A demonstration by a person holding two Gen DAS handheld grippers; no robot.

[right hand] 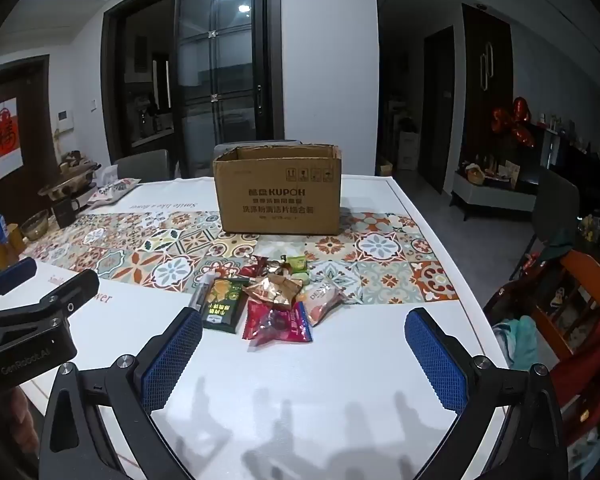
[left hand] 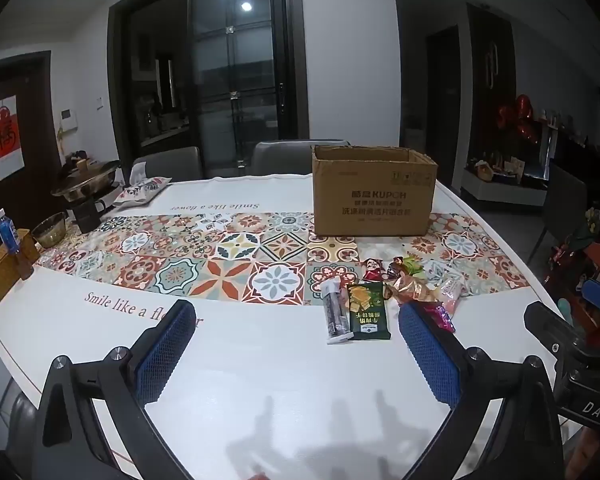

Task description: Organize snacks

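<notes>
Table: sitting on it, open box, snack pile; hovering empty, jaws spread: left gripper, right gripper.

Matt corrugated cardboard box, glossy foil snack wrappers, smooth printed tablecloth.

place: home dining room | cues: dining table, chairs, hotpot

Brown box; dk green packet; multicolour tile-pattern cloth; blue pads.
</notes>
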